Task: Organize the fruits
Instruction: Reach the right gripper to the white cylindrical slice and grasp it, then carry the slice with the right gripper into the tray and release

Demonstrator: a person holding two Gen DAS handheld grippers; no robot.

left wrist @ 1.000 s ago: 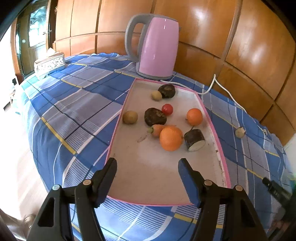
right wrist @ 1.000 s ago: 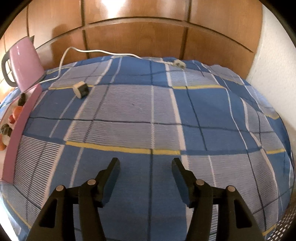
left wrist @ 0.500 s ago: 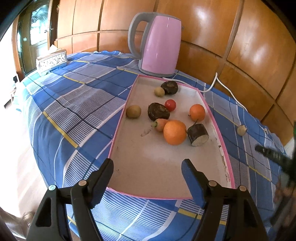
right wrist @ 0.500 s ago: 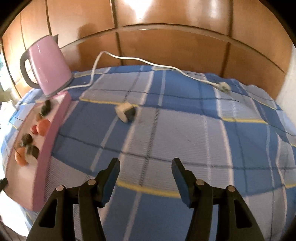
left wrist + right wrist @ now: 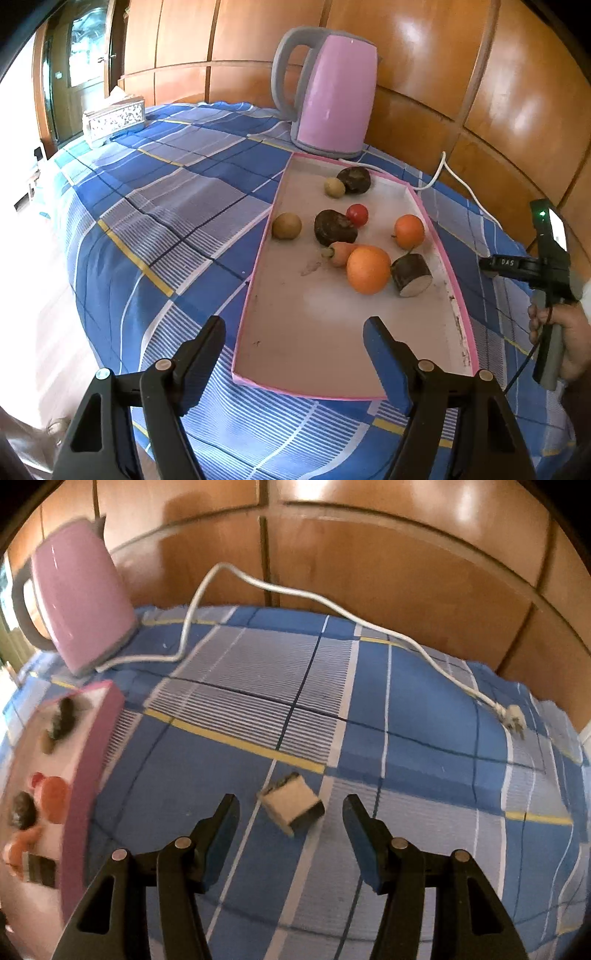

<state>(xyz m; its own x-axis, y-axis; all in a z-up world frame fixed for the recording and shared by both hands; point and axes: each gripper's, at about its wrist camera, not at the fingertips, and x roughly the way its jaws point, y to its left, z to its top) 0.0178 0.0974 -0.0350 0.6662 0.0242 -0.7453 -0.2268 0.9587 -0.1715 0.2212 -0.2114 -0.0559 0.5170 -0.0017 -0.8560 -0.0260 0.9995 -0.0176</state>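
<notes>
On the left of the desk, the left gripper (image 5: 293,345) hangs over the near end of the pink tray (image 5: 255,280), its jaws released and holding nothing; they have just been opening. The tray already carries the gathered produce: a large orange (image 5: 368,269), a smaller orange (image 5: 409,231), a cherry tomato (image 5: 357,215), a carrot (image 5: 341,253) and several dark or brown pieces, with a pink kettle (image 5: 332,94) standing beyond its far end. To the right, outside the tray, one stray cut piece (image 5: 293,806) with a pale face and dark skin lies alone on the blue checked cloth (image 5: 424,720). The right gripper (image 5: 291,814) is lined up on it, jaws apart, a finger on either side and not touching; the jaws have just been closing a little, with the piece between them but not gripped. The step in hand looks like collecting this last outlier. Next, I judge, the right gripper must drop until its pads bracket the piece, clamp on its flat sides, then carry it left over the tray wall, keeping clear of the kettle's white cord (image 5: 295,590).
</notes>
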